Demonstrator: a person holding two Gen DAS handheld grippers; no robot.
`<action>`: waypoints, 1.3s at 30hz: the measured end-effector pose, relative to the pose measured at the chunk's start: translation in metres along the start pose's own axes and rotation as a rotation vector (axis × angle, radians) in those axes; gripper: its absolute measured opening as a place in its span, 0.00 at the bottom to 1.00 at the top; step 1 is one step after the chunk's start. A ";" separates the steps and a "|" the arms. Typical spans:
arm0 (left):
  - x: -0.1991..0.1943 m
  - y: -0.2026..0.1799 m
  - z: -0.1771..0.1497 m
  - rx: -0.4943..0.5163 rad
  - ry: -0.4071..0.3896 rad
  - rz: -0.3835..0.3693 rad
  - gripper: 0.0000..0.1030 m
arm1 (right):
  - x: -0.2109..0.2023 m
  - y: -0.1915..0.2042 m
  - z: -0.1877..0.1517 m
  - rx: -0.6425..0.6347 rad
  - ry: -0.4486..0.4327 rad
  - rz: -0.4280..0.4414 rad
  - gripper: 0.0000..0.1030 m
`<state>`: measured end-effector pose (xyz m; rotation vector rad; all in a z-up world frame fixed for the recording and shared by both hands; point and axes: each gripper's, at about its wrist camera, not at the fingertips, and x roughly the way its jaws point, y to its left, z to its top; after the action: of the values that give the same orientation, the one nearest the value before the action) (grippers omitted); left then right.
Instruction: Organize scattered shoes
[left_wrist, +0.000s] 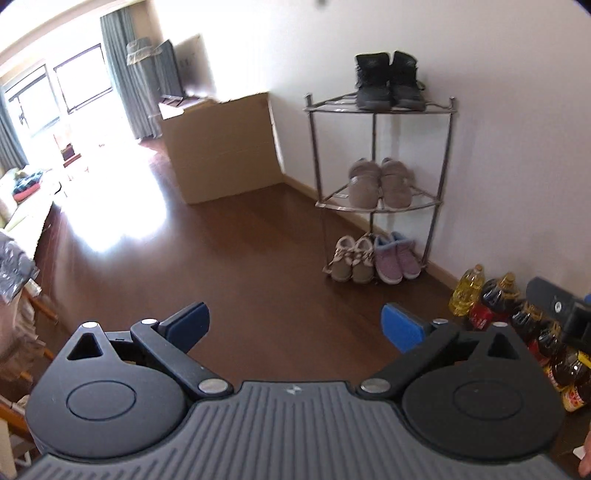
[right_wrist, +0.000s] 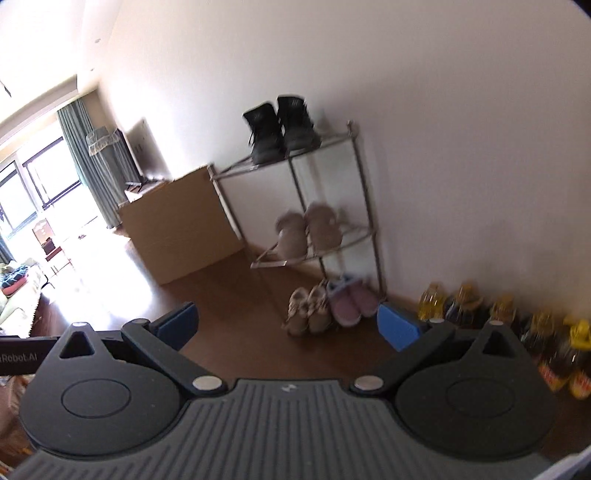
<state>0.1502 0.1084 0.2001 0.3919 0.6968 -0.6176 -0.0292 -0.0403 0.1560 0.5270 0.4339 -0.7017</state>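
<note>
Against the white wall, your corner rack (left_wrist: 380, 155) of metal wire stands on the wood floor (left_wrist: 240, 266), three tiers, all filled. Top tier: black boots (left_wrist: 389, 81), a pair, side by side, toes toward you. Middle tier: grey-brown slippers (left_wrist: 380, 182), a pair. Bottom tier: tan laced shoes (left_wrist: 351, 258) on the left, touching lilac slippers (left_wrist: 395, 256) on the right.

Your left gripper (left_wrist: 295, 326) hangs above bare floor, well short of the rack, blue pads wide apart, nothing between them. Your right gripper (right_wrist: 286, 326) is likewise spread and empty; its view is tilted and blurred.

Cardboard box (left_wrist: 221, 147) sits left of the rack, near the wall. Oil bottles (left_wrist: 498, 299) line the skirting right of the rack.
</note>
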 end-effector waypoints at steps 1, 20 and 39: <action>-0.005 0.005 -0.003 -0.008 -0.004 0.006 0.98 | -0.005 0.005 -0.005 0.008 0.010 0.011 0.99; -0.045 -0.048 -0.017 -0.052 -0.031 -0.095 0.98 | -0.096 -0.013 -0.017 -0.110 -0.042 -0.043 0.99; -0.069 -0.119 -0.043 -0.158 -0.004 0.017 0.98 | -0.086 -0.063 0.027 -0.272 0.135 -0.054 0.99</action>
<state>0.0119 0.0686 0.2021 0.2500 0.7323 -0.5434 -0.1272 -0.0547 0.2040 0.3065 0.6612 -0.6488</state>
